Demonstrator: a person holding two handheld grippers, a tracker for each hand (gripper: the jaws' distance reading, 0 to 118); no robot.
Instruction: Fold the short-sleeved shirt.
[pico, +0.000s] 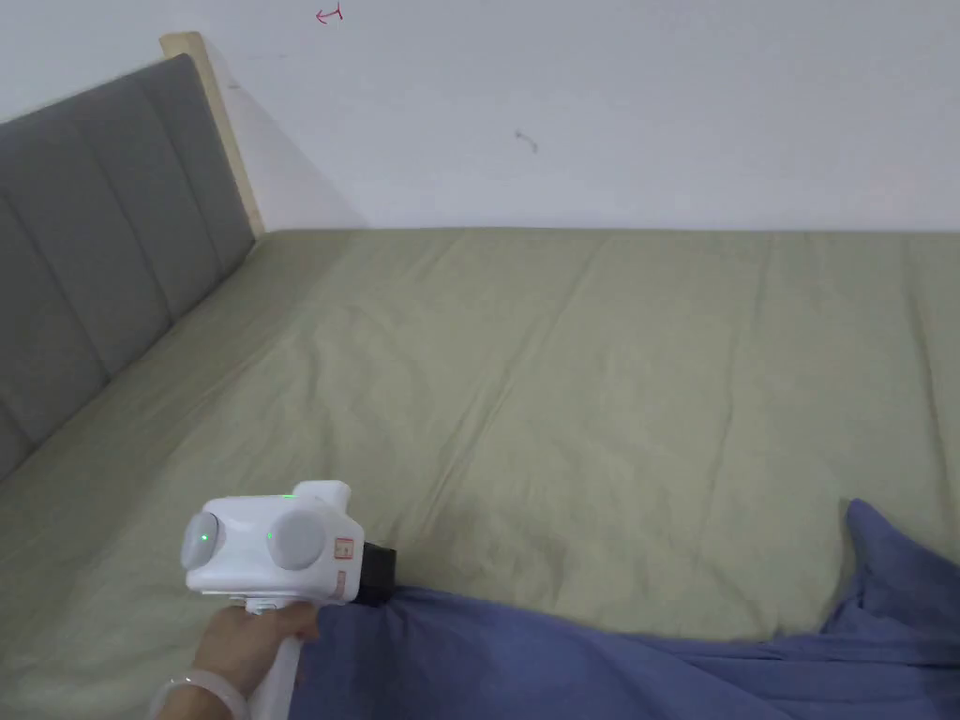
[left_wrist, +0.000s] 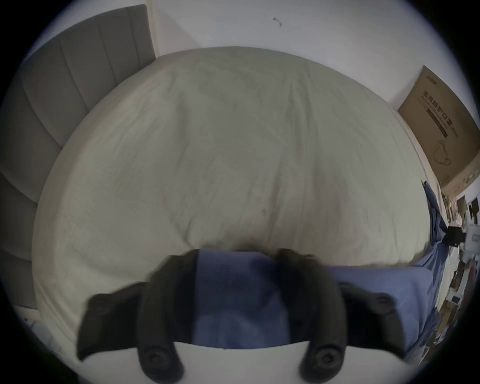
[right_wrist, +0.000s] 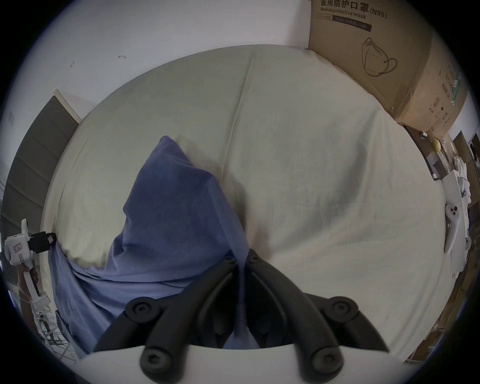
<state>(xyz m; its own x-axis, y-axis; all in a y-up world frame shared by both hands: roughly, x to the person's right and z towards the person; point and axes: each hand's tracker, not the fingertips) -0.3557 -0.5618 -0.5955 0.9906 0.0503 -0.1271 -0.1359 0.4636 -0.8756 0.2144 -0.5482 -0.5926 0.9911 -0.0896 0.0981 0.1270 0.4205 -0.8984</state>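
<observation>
- Bed (pico: 581, 375) under an olive sheet, creased.
- Grey padded headboard (pico: 84, 244) at its left end.
- White wall (pico: 609, 103) behind, with small marks.
- Cardboard box (right_wrist: 384, 65) at the bed's far right corner.

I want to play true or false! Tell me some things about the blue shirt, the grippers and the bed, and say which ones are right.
1. The shirt is blue. True.
2. The right gripper is shut on the shirt. True.
3. The bed sheet is bright red. False: it is pale green.
4. The shirt lies neatly folded in the middle of the bed. False: it is unfolded, at the near edge, held by the grippers.
5. A cardboard box stands at the far corner of the bed. True.
6. The left gripper is far from the shirt. False: shirt cloth lies between its jaws.
</observation>
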